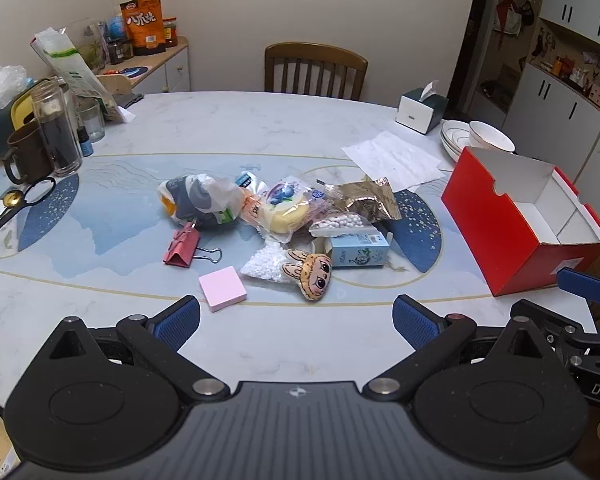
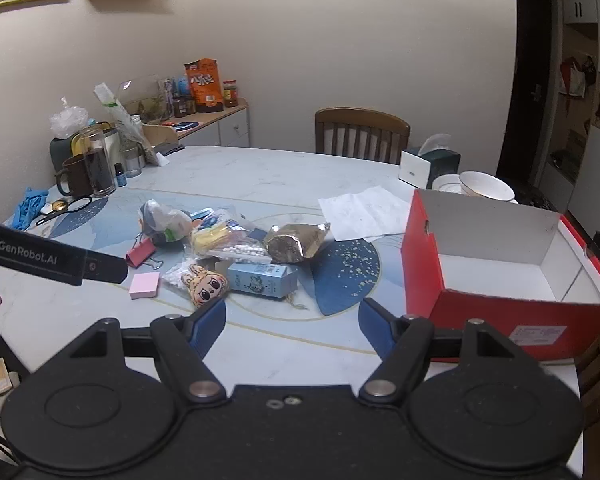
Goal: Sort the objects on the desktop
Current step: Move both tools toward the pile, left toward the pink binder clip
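Left tool [image 1: 296, 318] and right tool [image 2: 292, 322] both released, empty, above bare tabletop [image 1: 100, 320]. Just ahead: pink sticky-note pad [image 1: 222, 289], bunny plush [image 1: 310, 275], heaped snack packets [image 1: 284, 208]; red box [image 1: 528, 224] well right. Likely risk: slippery overlapping packets dragging neighbours when one lifts.

Both wrist cameras are looking forward along their own fingers, from low over the near edge of the counter [image 1: 300, 128] toward the far wall. The left view is sitting closer in, facing the clutter pile head-on, with the red box [image 1: 500, 232] off to its right. The right view is hanging further back and more to the right, so the red box [image 2: 428, 264] is looming near. Both are sharing the pile, the wooden chair [image 1: 315, 70] [image 2: 362, 132] and the box.
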Available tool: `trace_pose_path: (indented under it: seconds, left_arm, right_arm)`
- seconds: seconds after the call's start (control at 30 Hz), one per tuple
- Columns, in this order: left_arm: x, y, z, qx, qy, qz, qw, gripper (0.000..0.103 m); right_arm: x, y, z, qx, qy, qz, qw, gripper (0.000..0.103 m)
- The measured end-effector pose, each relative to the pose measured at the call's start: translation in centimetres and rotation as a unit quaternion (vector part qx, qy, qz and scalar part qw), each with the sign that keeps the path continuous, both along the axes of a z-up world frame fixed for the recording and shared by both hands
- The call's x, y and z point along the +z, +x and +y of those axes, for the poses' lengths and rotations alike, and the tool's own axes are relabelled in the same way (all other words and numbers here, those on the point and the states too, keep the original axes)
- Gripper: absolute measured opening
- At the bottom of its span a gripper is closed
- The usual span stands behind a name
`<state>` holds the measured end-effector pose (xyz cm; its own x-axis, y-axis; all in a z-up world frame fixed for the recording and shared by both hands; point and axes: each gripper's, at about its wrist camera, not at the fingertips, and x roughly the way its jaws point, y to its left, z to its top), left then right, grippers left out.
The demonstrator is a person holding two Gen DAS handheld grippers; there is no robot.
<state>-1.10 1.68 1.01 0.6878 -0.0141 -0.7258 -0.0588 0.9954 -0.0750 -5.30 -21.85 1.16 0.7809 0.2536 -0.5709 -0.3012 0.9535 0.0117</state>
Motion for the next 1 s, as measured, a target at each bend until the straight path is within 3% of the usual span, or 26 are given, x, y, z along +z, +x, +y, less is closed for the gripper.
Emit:
trace_pose_path:
  seconds: [0.57,1.0]
  left_arm:
    - [-0.9,2.1,2.6,-0.003,0.007,-0.007,0.9999,0.103]
    - [-5.8,8.6,9.3,-0.029,0.047,0.020,0.9983,0.102]
  right_arm:
    - [-1.0,2.3,2.5,0.006,-0.005,0.014,1.000,0.073]
    - [-3.9,7.4,8.9,0.007,-0.022,0.061,0.998,0.073]
